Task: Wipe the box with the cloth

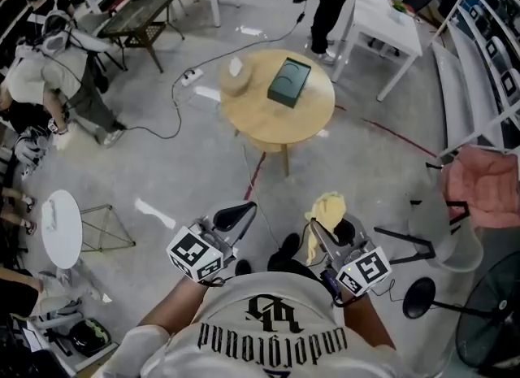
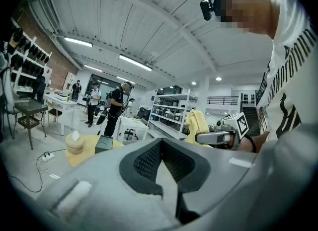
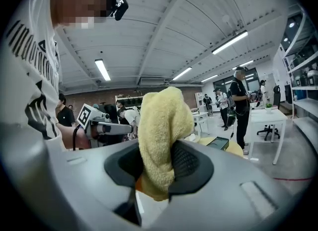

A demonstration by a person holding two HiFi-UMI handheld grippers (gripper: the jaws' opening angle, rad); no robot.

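A dark green box (image 1: 289, 81) lies flat on a round wooden table (image 1: 264, 120) ahead of me; it also shows small in the left gripper view (image 2: 104, 144) and the right gripper view (image 3: 218, 143). My right gripper (image 1: 329, 220) is shut on a yellow cloth (image 3: 161, 140), which stands up out of its jaws (image 1: 327, 210). My left gripper (image 1: 236, 215) is shut with nothing in it. Both grippers are held close to my chest, well short of the table.
A tissue holder (image 1: 235, 76) sits on the table left of the box. A power strip and cables (image 1: 192, 76) lie on the floor by the table. People stand around the room; white tables (image 1: 388, 23) and shelving (image 1: 487, 43) line the far side. A fan (image 1: 487, 319) stands at right.
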